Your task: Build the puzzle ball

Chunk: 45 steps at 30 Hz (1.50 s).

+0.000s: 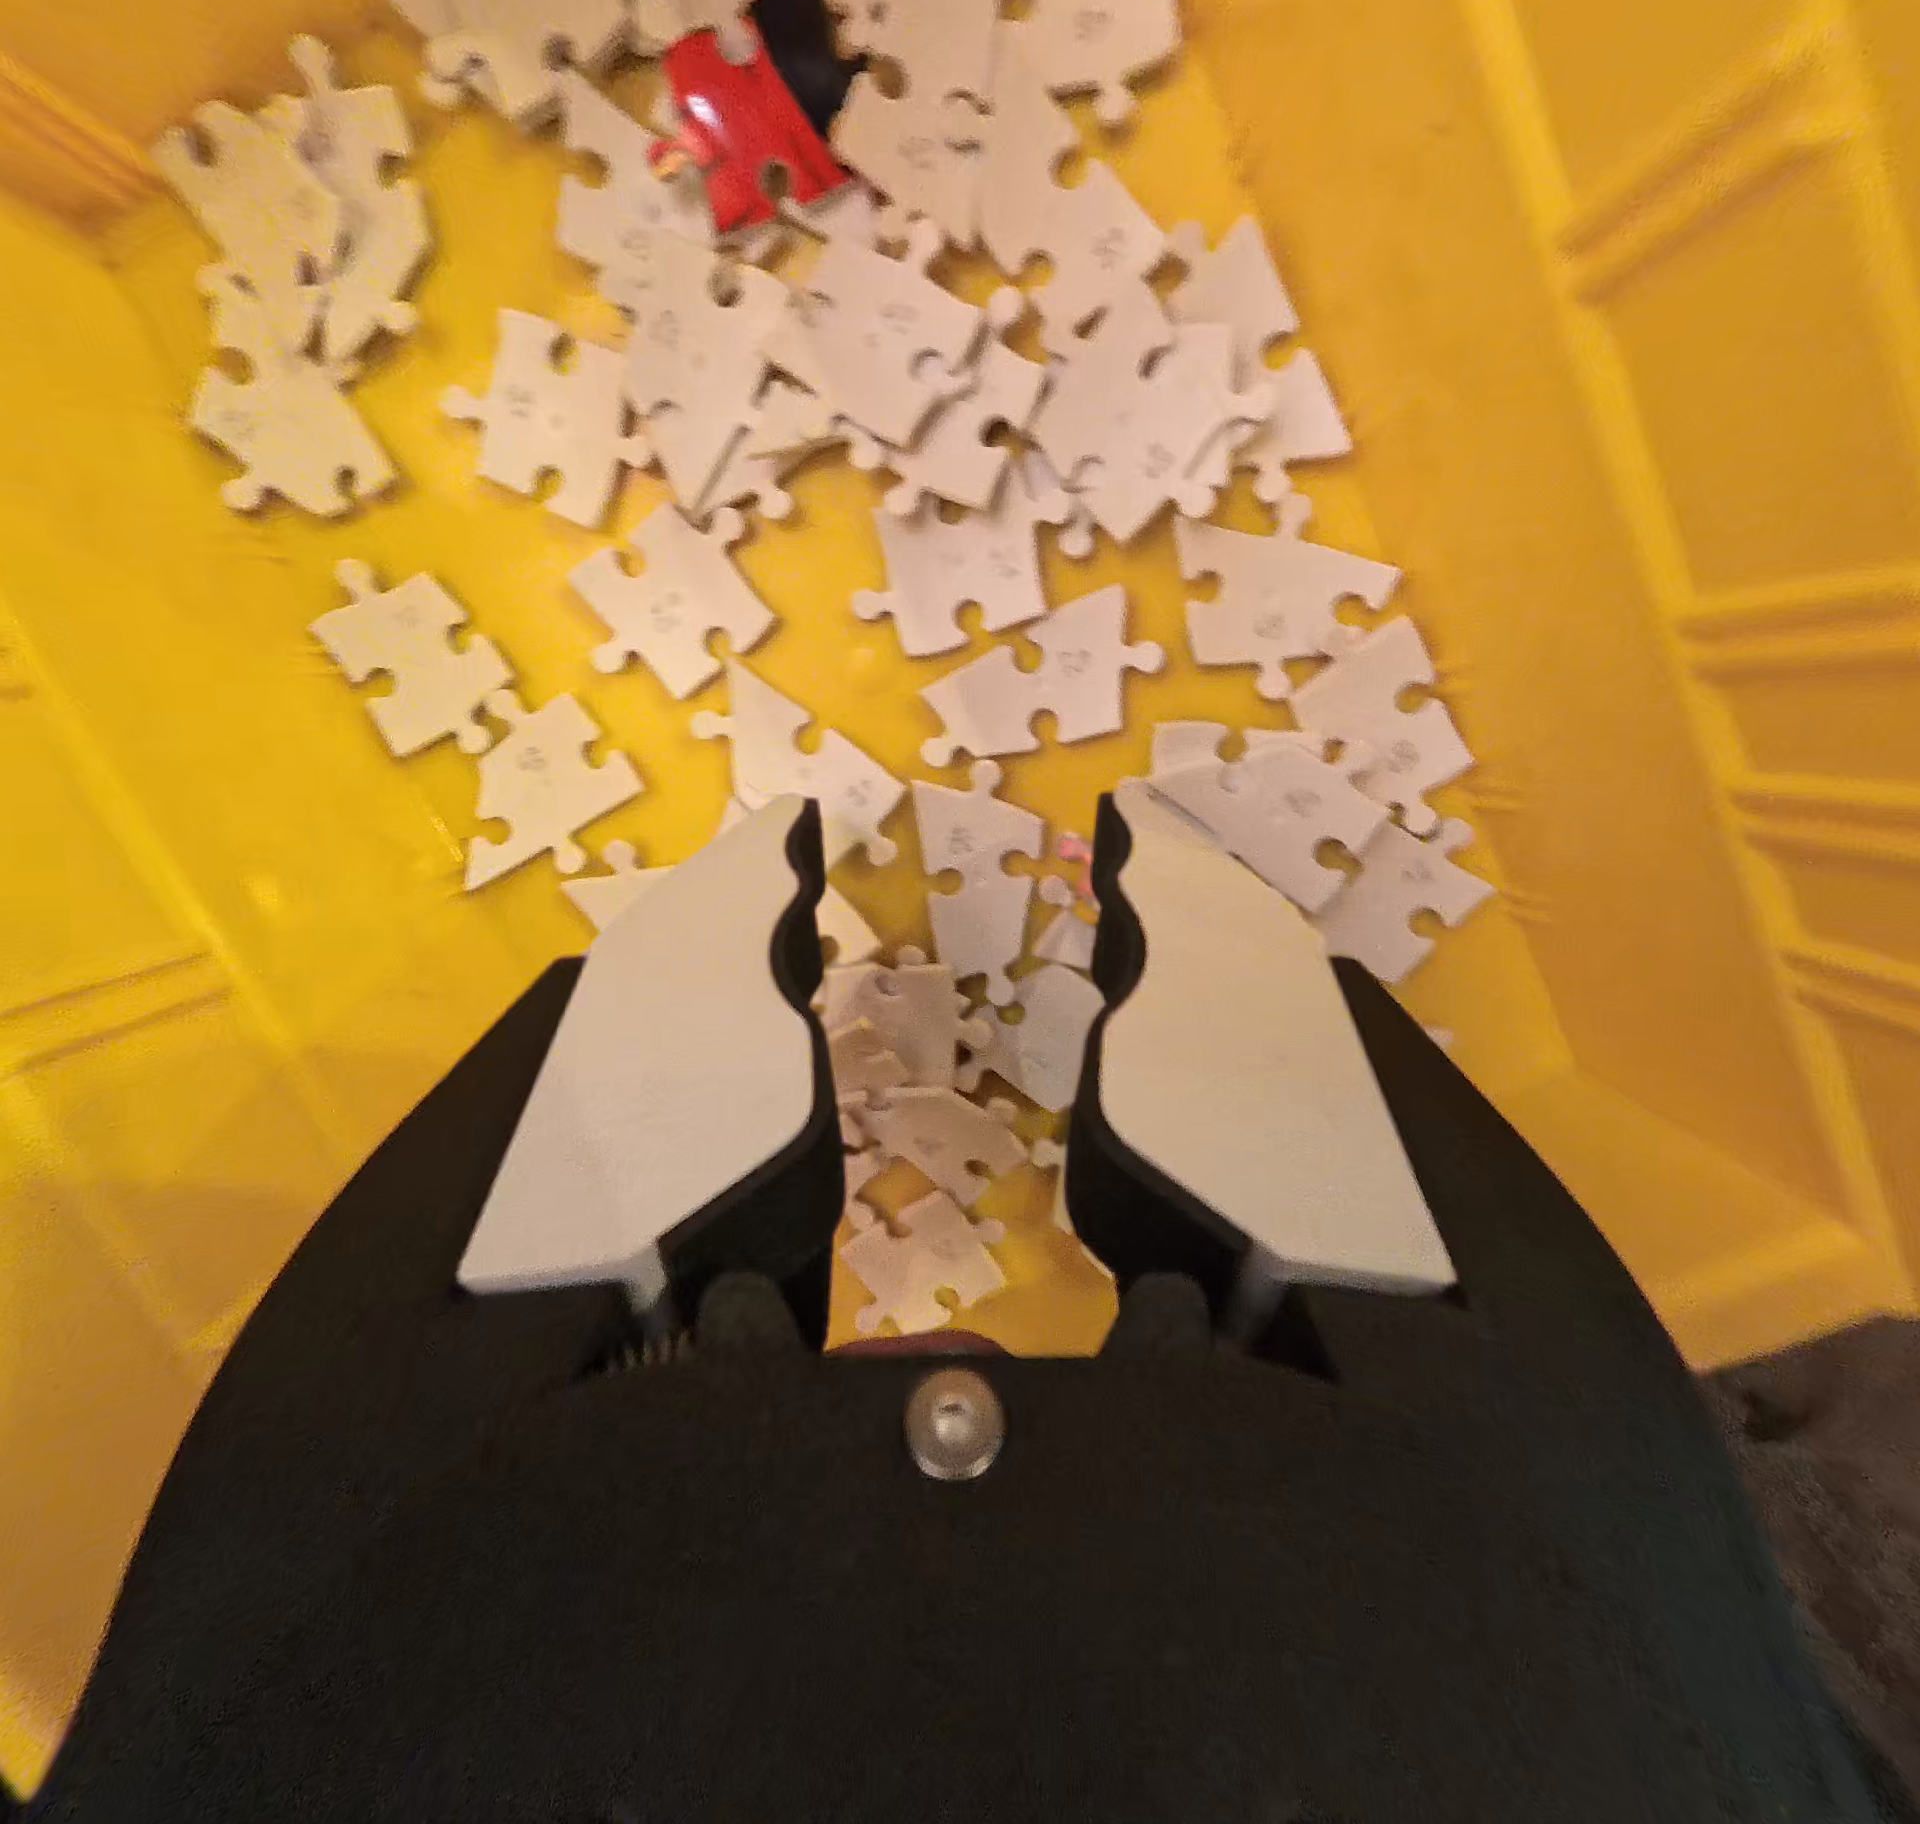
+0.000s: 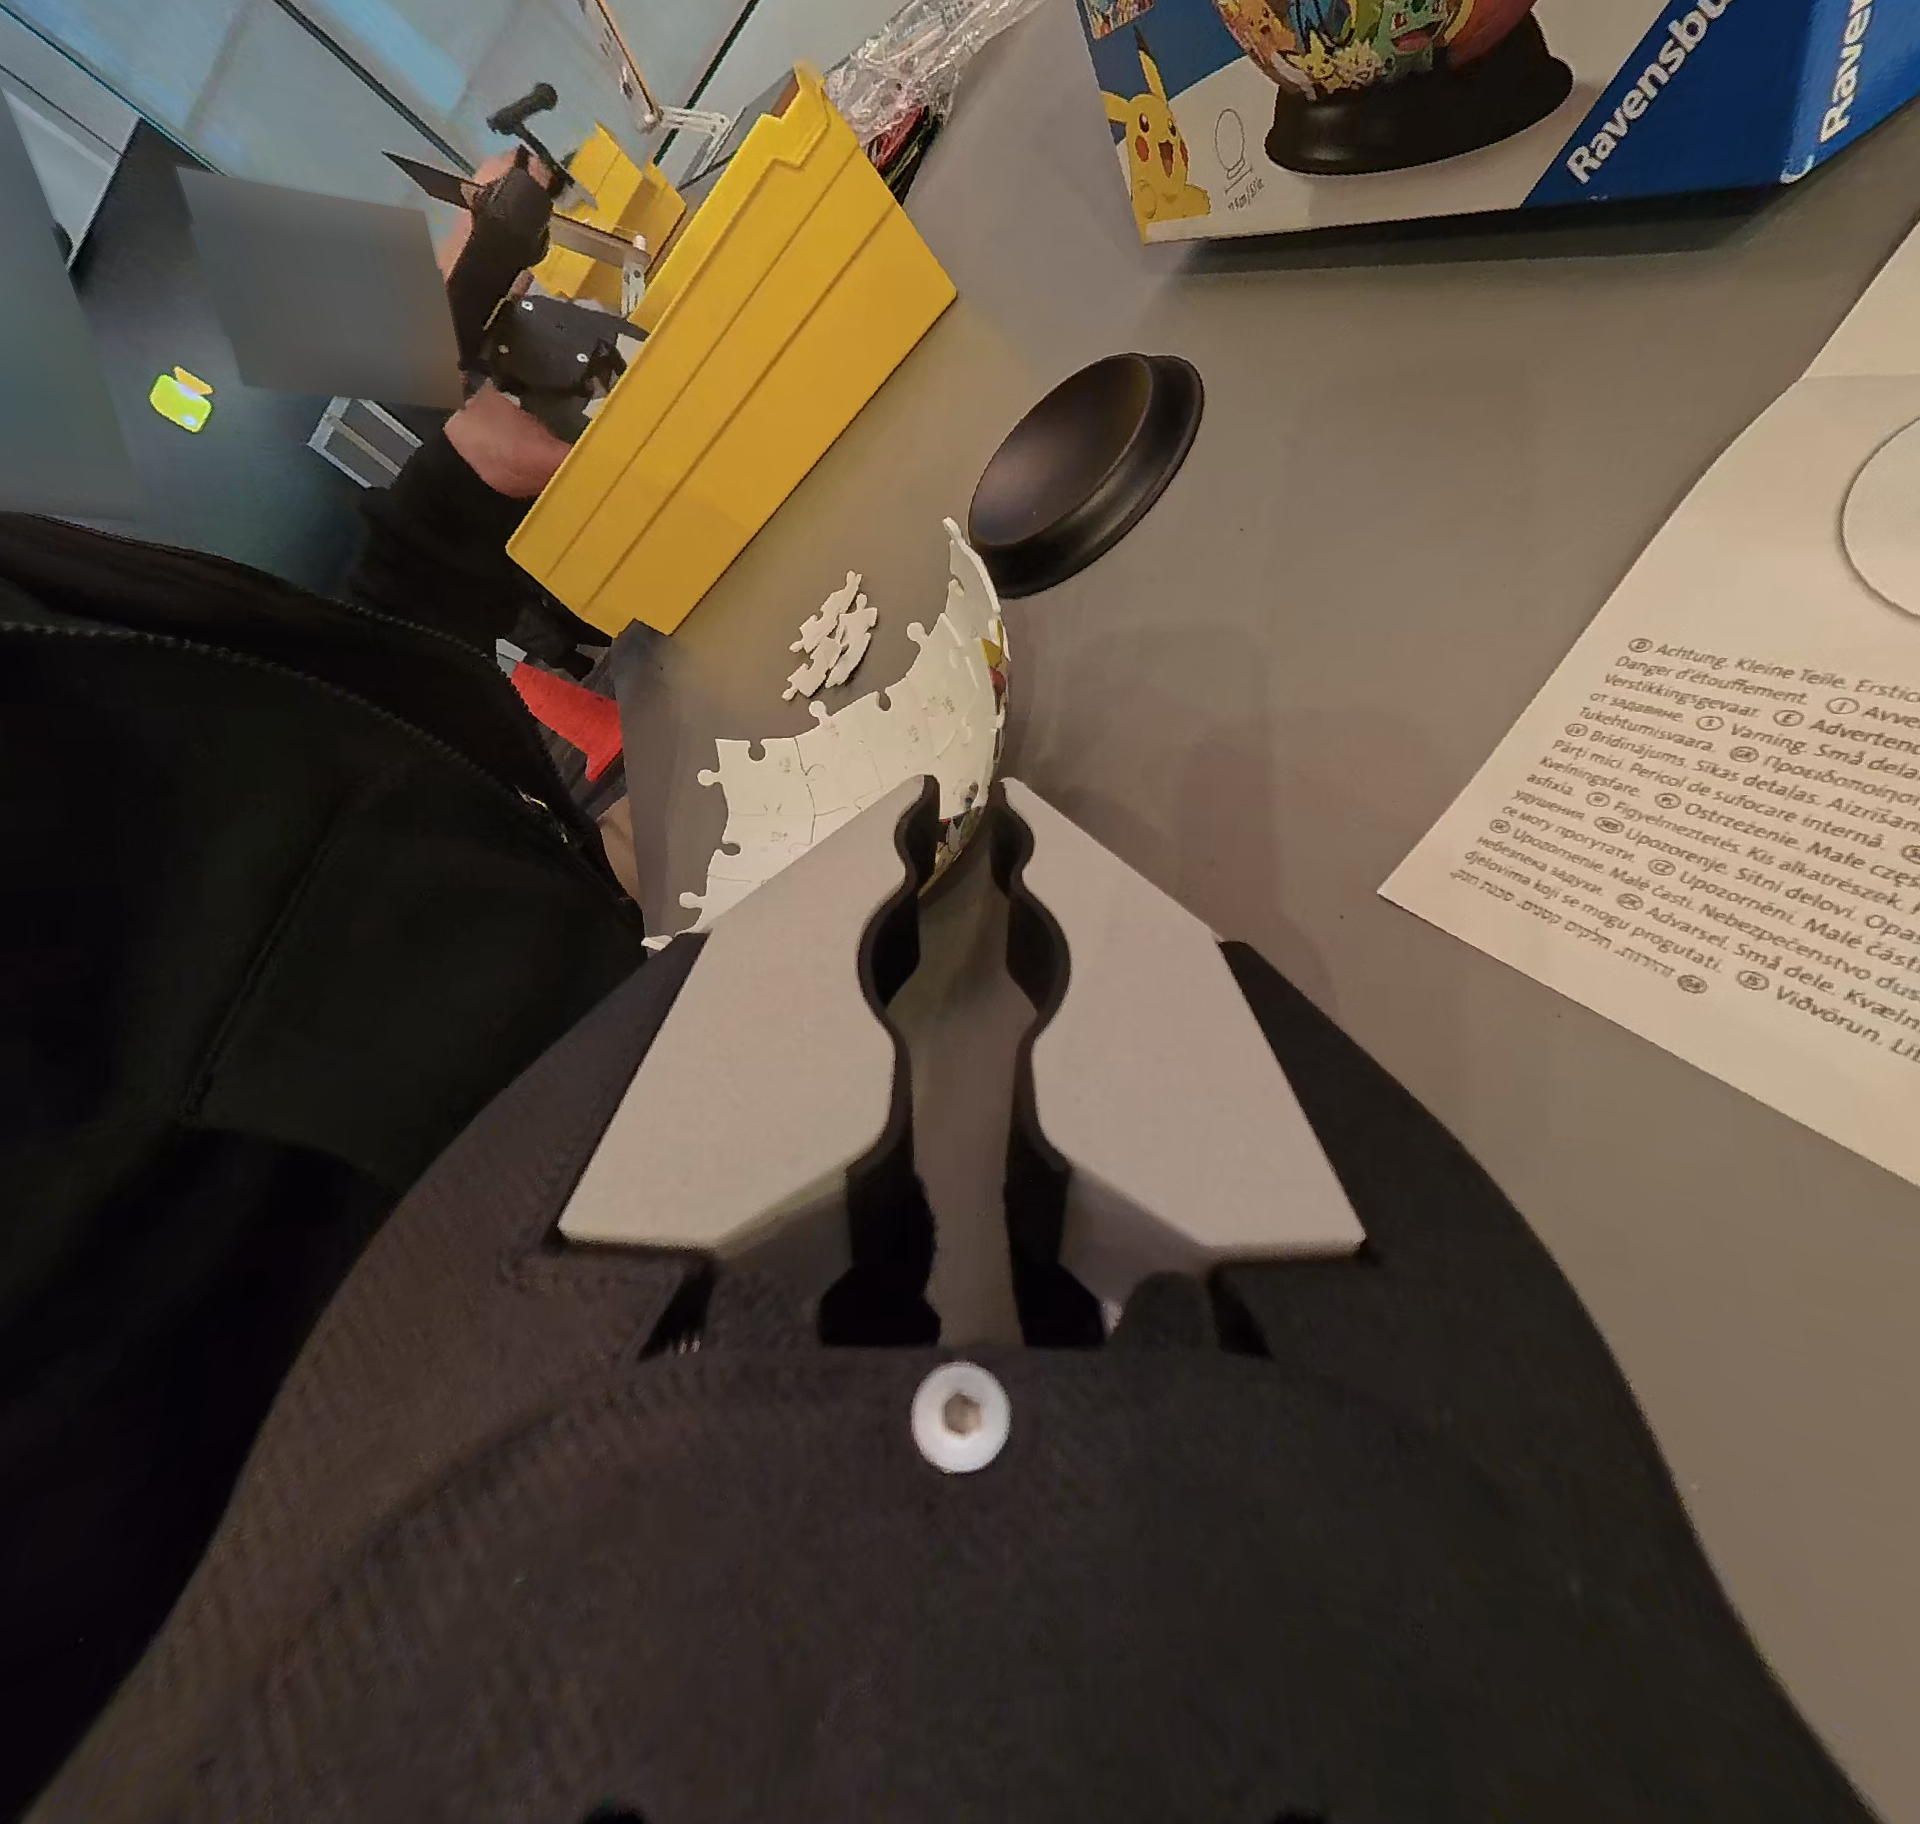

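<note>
Hovering agape, left gripper (image 1: 961, 839) over bin (image 1: 1455, 424) pieces (image 1: 675, 611); right gripper (image 2: 961, 818) pinching ball shell (image 2: 831, 766); printed box (image 2: 1455, 60).

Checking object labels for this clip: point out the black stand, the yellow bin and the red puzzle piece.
black stand (image 2: 1070, 465), right wrist view, dished top.
yellow bin (image 2: 748, 372), right wrist view, outer side wall.
red puzzle piece (image 1: 743, 127), left wrist view, glossy face.

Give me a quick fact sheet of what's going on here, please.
Left gripper: open, empty, inside the yellow plastic bin
Bin contents: loose white puzzle pieces, one red and black piece face up
Right gripper: nearly closed at the partly built curved puzzle shell; grip unclear
Nearby: round black stand, grey table
</note>
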Available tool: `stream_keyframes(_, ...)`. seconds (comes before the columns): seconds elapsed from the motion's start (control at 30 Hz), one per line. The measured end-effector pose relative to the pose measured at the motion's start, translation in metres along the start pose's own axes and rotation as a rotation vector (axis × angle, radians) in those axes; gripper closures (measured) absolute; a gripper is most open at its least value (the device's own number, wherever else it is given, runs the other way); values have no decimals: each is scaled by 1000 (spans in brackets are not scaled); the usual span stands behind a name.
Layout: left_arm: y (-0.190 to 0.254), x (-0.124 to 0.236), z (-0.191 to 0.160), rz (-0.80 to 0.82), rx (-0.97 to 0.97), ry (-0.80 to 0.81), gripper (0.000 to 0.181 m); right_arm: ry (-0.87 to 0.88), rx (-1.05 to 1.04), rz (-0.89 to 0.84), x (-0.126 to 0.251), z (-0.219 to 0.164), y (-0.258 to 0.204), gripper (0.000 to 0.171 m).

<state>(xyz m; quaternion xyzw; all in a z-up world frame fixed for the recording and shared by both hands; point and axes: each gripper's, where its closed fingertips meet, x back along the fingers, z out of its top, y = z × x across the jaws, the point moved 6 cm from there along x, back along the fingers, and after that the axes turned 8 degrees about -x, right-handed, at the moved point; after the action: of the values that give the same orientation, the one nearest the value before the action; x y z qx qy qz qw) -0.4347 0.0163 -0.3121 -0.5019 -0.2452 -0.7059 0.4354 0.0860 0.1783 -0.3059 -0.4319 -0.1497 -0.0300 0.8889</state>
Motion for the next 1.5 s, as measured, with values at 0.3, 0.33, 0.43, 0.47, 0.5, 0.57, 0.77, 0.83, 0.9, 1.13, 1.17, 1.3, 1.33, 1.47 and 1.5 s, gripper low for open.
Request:
stream_keyframes(0.3,36,5,-13,-151,-160,-49,135,-6,-8,-10,-1,0,2,164)
stream_keyframes(0.33,38,2,-14,-142,-178,-71,135,-6,-9,-12,-1,0,2,164)
stream_keyframes(0.43,34,2,-13,-116,-183,-97,139,-5,-8,-16,-1,0,2,164)
stream_keyframes(0.47,35,1,-12,-118,-189,-83,140,-4,-7,-17,-1,0,2,164)
stream_keyframes(0.5,34,1,-12,-121,-184,-75,141,-4,-7,-18,-1,0,2,164)
stream_keyframes(0.57,30,3,-12,-119,-153,-73,149,-3,-7,-18,-1,0,2,164)
stream_keyframes(0.77,21,9,-15,-141,-87,-9,162,-5,-9,-16,-1,0,2,164)
stream_keyframes(0.83,19,11,-15,-143,-74,7,165,-5,-9,-17,-1,0,2,164)
stream_keyframes(0.9,17,16,-14,-141,-58,31,170,-4,-9,-16,-1,0,2,164)
stream_keyframes(1.13,14,21,-20,-183,23,66,166,-4,-10,-14,-1,0,2,164)
stream_keyframes(1.17,15,21,-22,-193,31,64,164,-4,-10,-13,-1,0,2,164)
stream_keyframes(1.3,15,21,-28,-175,42,30,149,-4,-11,-12,-1,0,2,164)
stream_keyframes(1.33,14,21,-28,-155,43,19,148,-4,-11,-12,-1,0,2,164)
stream_keyframes(1.47,14,18,-27,-132,35,-39,144,-4,-11,-12,-1,0,2,164)
stream_keyframes(1.5,13,16,-27,-124,39,-61,143,-3,-11,-11,-1,0,2,164)
